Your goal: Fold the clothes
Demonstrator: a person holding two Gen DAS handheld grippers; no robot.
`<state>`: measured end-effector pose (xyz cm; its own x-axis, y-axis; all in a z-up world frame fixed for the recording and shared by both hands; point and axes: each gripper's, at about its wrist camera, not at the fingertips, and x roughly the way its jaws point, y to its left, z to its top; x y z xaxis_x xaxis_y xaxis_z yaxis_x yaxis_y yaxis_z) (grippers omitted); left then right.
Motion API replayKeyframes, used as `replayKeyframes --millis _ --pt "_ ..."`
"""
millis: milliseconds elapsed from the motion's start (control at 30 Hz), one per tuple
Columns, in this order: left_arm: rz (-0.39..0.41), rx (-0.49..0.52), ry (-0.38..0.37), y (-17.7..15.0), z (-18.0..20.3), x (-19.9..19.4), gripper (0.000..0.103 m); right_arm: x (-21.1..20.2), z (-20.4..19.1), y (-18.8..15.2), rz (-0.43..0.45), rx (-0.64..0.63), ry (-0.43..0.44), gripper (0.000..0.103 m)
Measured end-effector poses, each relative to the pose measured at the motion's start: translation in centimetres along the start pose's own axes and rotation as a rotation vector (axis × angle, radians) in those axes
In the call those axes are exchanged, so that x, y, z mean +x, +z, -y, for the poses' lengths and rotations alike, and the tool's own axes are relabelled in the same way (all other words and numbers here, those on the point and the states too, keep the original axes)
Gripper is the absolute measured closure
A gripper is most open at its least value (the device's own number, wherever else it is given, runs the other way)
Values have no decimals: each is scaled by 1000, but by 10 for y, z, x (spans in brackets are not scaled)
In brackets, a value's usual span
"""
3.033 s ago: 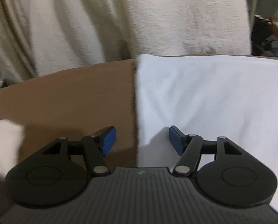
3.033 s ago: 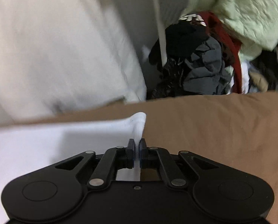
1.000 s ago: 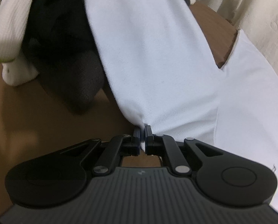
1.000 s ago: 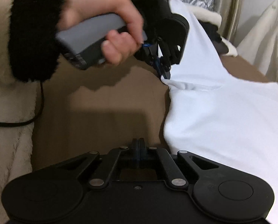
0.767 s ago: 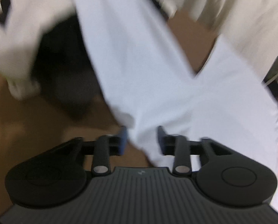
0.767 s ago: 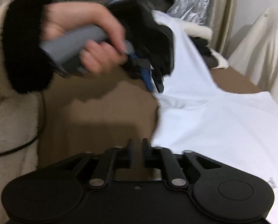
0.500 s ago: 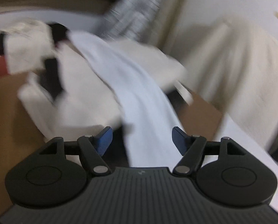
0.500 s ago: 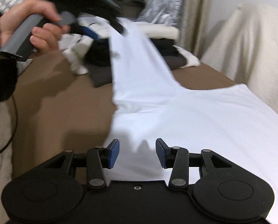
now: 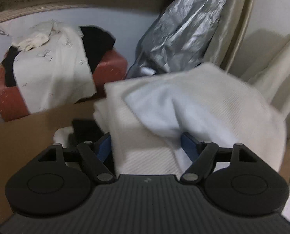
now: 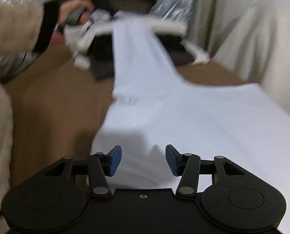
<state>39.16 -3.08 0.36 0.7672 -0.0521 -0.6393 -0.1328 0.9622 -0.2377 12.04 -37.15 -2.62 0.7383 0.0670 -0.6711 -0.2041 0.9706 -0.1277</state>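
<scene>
This looks like a room in a home, probably a bedroom. Laundry lies on a brown bed or sofa surface point(image 10: 53, 105), more clothes spill from a red box point(image 9: 10, 97), and cream curtains point(image 10: 248, 29) hang behind.

Shirt point(image 10: 183, 117) spread on table point(image 10: 57, 105), its sleeve point(image 10: 137, 58) draped over garment pile point(image 9: 183, 107) behind, box point(image 9: 12, 97) far left.

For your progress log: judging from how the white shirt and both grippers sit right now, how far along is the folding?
Done: the white shirt lies spread flat on the brown table, its sleeve draped over the stacked clothes.
In hand: nothing; the right gripper hovers open over the shirt, and the left gripper is open at the stack.
Left: every fold of the body and sleeve.
</scene>
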Motion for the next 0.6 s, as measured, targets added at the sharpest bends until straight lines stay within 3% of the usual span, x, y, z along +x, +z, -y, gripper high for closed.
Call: replayKeyframes --millis 100,200,300,367,400,433,533,600 --pt "60 1 -65 1 2 -5 28 7 10 3 2 7 -14 48" --pt "47 -71 -83 7 0 4 26 7 23 6 25 66 1 48" --pt "90 -35 -99 8 11 -5 29 10 28 3 19 61 -12 48" --pt "148 28 -130 7 20 -13 49 9 30 0 13 54 -33 48" --pt "154 63 -134 7 25 -15 71 8 31 -3 9 59 -39 48" --pt "145 100 -118 7 31 -17 83 7 32 -5 5 65 -43 48" --pt "173 187 -66 5 44 -21 94 6 33 -14 -12 78 -46 48" --pt "162 206 -54 5 46 -22 94 7 33 -20 -25 75 -49 48"
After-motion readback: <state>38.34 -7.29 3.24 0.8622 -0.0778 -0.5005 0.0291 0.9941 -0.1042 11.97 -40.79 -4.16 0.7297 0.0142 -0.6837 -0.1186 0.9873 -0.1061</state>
